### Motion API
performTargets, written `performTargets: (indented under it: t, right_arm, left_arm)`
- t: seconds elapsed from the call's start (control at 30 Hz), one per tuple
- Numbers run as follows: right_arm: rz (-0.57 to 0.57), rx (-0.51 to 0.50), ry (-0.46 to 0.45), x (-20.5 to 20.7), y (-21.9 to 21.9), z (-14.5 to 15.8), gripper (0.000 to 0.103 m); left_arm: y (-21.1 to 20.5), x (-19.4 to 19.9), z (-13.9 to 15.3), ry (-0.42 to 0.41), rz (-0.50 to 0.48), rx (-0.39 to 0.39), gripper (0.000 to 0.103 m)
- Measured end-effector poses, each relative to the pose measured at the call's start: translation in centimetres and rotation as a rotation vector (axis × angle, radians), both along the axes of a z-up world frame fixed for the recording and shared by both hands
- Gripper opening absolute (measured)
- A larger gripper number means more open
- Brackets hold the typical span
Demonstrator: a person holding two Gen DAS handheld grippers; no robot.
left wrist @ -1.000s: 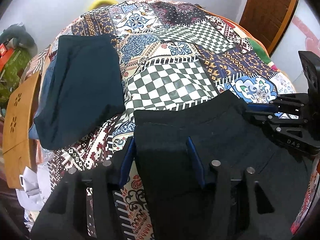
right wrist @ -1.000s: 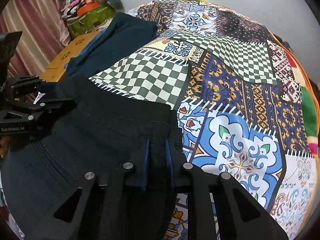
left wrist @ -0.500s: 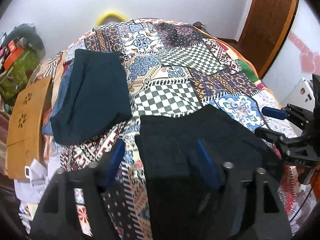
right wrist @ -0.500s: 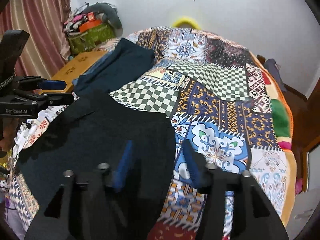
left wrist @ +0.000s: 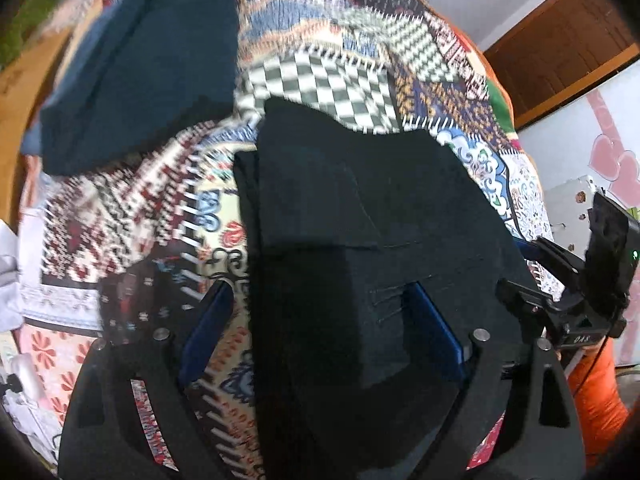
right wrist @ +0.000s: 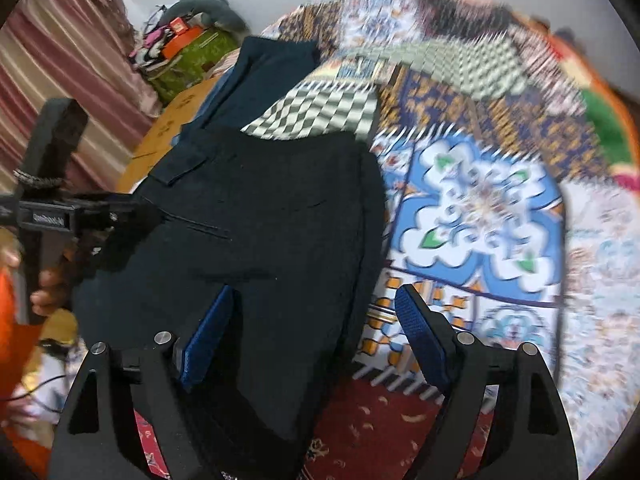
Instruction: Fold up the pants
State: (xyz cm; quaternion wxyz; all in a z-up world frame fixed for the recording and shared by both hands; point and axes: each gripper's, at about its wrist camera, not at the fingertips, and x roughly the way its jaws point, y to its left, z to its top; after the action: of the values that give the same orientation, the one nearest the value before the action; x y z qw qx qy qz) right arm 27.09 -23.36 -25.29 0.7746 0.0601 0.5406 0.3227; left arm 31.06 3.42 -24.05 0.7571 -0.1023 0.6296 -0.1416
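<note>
The black pants lie folded on the patchwork bedspread, and also show in the right wrist view. My left gripper is open just above the pants' near left edge, holding nothing. My right gripper is open over the pants' near right edge, holding nothing. Each gripper shows in the other's view, the right one at the pants' right side, the left one at their left side.
A dark teal folded garment lies at the bed's far left, also in the right wrist view. A wooden board and a pile of clutter stand past the bed's left edge. A wooden door is at right.
Both grippers were shut on the black pants a second ago; they opened, let the pants go and pulled back. Now both have dropped closer over the pants' near edge.
</note>
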Motion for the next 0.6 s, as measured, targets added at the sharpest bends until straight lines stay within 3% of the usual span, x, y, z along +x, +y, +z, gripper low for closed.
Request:
performTargets:
  t: [0.13,0.17,0.27,0.33,0.37,0.4,0.5,0.6]
  right_arm:
    - [0.014,0.071,0.096,1.6,0.5,-1.5,0.079]
    - [0.02,0.077,0.099,1.6,0.7,-1.5,0.074]
    - [0.021,0.106,0.14,2.0,1.4,-1.5,0.055]
    - [0.021,0.092,0.129,2.0,1.7,-1.1,0.045]
    - [0.014,0.064,0.109,1.9,1.9,-0.8,0.034]
    - [0.012,0.052,0.103,1.9,2.0,-0.5,0.028]
    - [0.015,0.03,0.074,1.5,2.5,0.6,0.02]
    - [0.031,-0.004,0.015,1.0,3.3,2.0,0.017]
  left_arm:
    - [-0.6,1.1,-0.4,0.022,-0.022,-0.027,0.09]
    - [-0.9,1.2,-0.4,0.021,-0.036,-0.032,0.09]
    - [-1.4,1.5,-0.2,0.006,-0.042,-0.036,0.08]
    - [-1.3,1.5,0.1,-0.006,-0.035,-0.035,0.07]
    - [-1.3,1.4,0.5,-0.016,-0.034,-0.016,0.065]
    - [-1.1,1.3,0.7,-0.026,-0.038,-0.007,0.058]
    - [-1.0,1.0,1.8,-0.061,-0.043,0.02,0.043]
    - [-0.9,0.7,3.1,-0.097,-0.045,0.025,0.034]
